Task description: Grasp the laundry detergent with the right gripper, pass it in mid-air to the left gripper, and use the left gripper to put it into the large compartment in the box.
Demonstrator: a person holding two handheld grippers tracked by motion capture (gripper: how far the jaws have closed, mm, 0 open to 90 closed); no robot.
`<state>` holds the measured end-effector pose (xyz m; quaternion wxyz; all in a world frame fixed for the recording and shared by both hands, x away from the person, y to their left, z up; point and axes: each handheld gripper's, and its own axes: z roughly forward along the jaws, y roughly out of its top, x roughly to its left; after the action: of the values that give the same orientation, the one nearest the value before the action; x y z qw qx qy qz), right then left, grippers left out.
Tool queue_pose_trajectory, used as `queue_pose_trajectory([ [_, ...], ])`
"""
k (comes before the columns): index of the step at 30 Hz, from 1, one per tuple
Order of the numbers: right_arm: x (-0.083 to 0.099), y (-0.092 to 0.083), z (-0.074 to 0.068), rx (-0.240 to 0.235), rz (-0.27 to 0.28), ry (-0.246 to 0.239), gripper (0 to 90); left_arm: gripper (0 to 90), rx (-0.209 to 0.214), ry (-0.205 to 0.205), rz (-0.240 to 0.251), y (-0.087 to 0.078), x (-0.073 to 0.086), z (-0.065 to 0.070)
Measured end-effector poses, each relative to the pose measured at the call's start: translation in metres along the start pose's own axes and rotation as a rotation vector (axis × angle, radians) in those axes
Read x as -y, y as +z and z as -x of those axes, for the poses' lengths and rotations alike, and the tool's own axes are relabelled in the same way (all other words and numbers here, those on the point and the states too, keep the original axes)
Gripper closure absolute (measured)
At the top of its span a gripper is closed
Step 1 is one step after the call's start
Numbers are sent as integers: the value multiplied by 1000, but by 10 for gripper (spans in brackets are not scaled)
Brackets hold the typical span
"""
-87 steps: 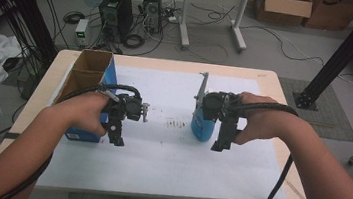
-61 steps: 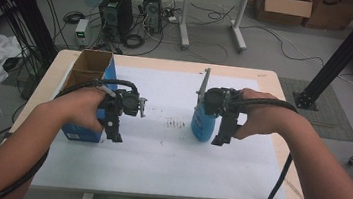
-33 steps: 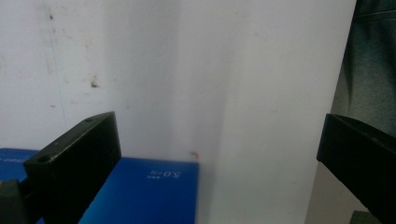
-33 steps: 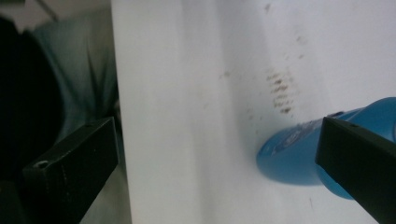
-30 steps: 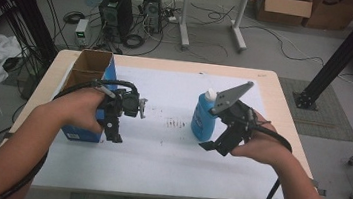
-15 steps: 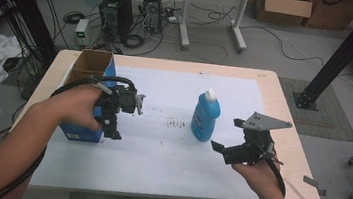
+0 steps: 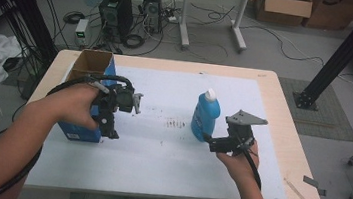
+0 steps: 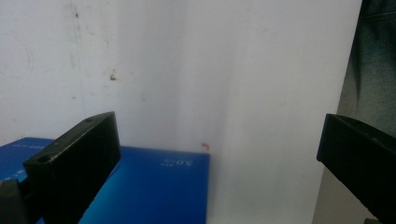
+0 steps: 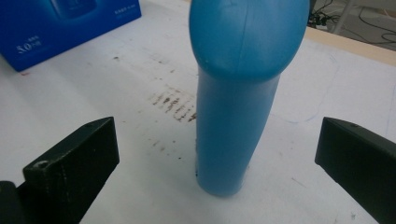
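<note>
A blue bottle with a white cap stands upright on the white sheet, right of centre. My right gripper sits low just in front of it, open, with the bottle's body standing between and beyond the wide jaws. A blue box with an open cardboard top stands at the left. My left gripper hangs at the box's right side, pointing down, open and holding nothing. The box's blue face lies by its left jaw.
Brown smudges mark the white sheet between box and bottle. The wooden table edge runs along the right. The blue box shows far behind the bottle. Cables, computers and cardboard boxes lie on the floor beyond the table.
My right gripper let go of the bottle, drew back to the front right, then came in low toward the bottle's base. The left gripper barely moved.
</note>
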<state>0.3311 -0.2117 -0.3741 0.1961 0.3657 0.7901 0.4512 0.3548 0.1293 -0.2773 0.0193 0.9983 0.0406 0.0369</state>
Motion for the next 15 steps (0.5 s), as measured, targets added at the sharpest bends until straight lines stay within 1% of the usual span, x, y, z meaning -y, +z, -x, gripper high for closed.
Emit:
queue_pose_trajectory([
  [4, 4, 16, 2, 13, -11, 3, 0, 1, -4, -6, 7, -2, 3, -3],
  [5, 4, 16, 2, 13, -11, 3, 0, 1, -4, -6, 7, -2, 3, -3],
  [6, 5, 23, 3, 18, -11, 7, 0, 1, -7, -7, 16, -3, 4, -5],
  [8, 5, 29, 3, 24, -12, 4, 0, 1, 0, -13, 30, -4, 5, -7],
  [9, 5, 32, 3, 30, -12, -1, 0, 1, 3, -17, 48, -4, 6, -8],
  [10, 5, 32, 3, 30, -12, -1, 0, 1, 3, -17, 48, -4, 6, -8],
  [11, 5, 36, 3, 44, -5, -4, 0, 1, 14, -23, 64, -4, 8, -11],
  [12, 5, 38, 3, 51, 2, -6, 0, 1, 11, -20, 63, -4, 9, -12],
  [13, 6, 40, 3, 58, 5, -2, 0, 1, 10, -27, 59, -3, 10, -13],
  [15, 6, 42, 4, 60, 16, 8, 0, 1, 13, -29, 52, -3, 10, -14],
])
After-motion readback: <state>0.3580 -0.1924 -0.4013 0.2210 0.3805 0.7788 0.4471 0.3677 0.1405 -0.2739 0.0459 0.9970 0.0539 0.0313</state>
